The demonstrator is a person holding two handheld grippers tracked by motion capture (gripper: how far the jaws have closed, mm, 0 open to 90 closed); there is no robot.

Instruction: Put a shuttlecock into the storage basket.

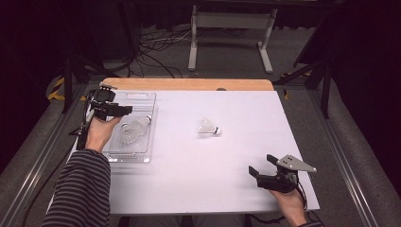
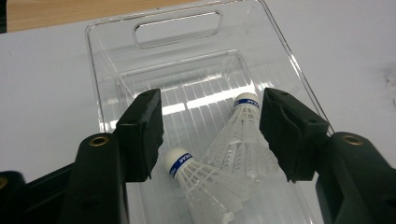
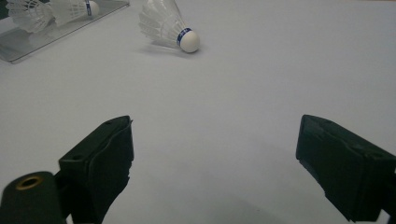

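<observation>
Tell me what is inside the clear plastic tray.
The clear plastic tray holds two white shuttlecocks lying on their sides, skirts overlapping. The left gripper hangs open above them. Its jaws cover the tray's near corners.

- The left tool (image 1: 124, 111) is held out from a hand (image 1: 100, 132) on a forearm in a striped sleeve (image 1: 80, 189), with its jaws spread apart and nothing pressed between them.
- The right tool (image 1: 261, 165) lies low in the right hand (image 1: 289, 201), its jaws wide apart and bare.
</observation>
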